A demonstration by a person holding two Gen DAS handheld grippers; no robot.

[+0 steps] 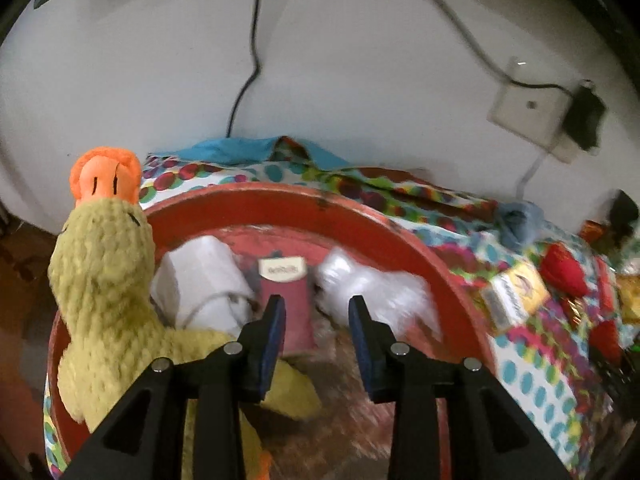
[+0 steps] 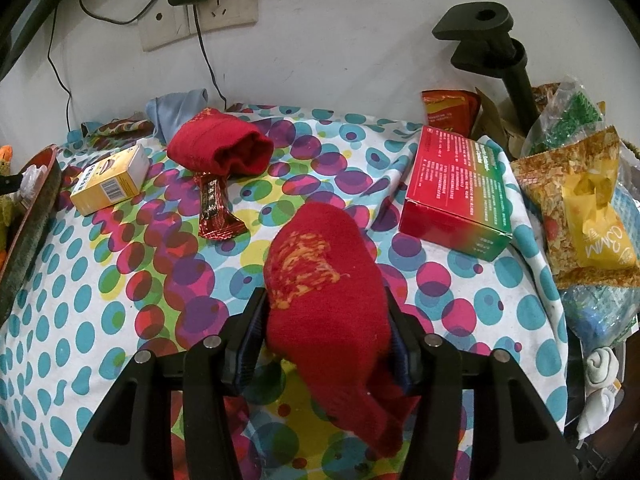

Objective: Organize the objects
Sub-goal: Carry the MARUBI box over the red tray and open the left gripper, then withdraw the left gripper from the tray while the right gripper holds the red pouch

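In the left wrist view a red round basin (image 1: 280,196) holds a yellow-green plush duck (image 1: 104,264) with an orange beak, a white box (image 1: 200,280), a maroon packet (image 1: 284,276) and a white plastic bag (image 1: 372,288). My left gripper (image 1: 317,302) hangs over the basin, open, with nothing between its pads; the duck lies beside and under its left finger. In the right wrist view my right gripper (image 2: 324,300) is shut on a red sock (image 2: 320,264) with a yellow pattern, held above the spotted cloth (image 2: 80,320). The sock's tail hangs down toward the camera.
On the cloth lie a rolled red sock (image 2: 220,148), a yellow box (image 2: 110,180), a red candy bar (image 2: 216,208) and a red-green box (image 2: 456,188). Snack bags (image 2: 580,208) pile up at the right beside a black clamp stand (image 2: 500,40). The basin's rim (image 2: 36,200) shows at the left.
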